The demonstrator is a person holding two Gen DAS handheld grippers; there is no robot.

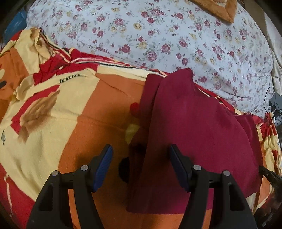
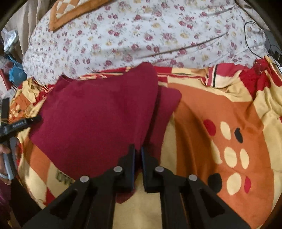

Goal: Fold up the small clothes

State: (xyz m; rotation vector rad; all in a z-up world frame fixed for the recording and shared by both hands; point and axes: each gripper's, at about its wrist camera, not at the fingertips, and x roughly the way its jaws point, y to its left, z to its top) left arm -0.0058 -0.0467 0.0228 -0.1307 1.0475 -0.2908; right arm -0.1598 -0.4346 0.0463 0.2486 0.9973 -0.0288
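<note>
A dark red garment (image 1: pixel 197 126) lies on the patterned blanket (image 1: pixel 70 109), with one side folded over itself. My left gripper (image 1: pixel 141 153) is open and hovers over the garment's left edge, holding nothing. In the right wrist view the same garment (image 2: pixel 98 116) lies left of centre. My right gripper (image 2: pixel 138 149) is shut on the garment's near right edge, and the fold rises from the jaws. The left gripper also shows at the left edge of the right wrist view (image 2: pixel 21 123).
A floral quilt (image 1: pixel 158 38) is heaped behind the blanket. An orange patchwork cushion (image 2: pixel 70 14) lies on it. Cables (image 2: pixel 260 40) hang at the bed's far right. Clutter and a blue bag (image 2: pixel 15 74) sit at the left.
</note>
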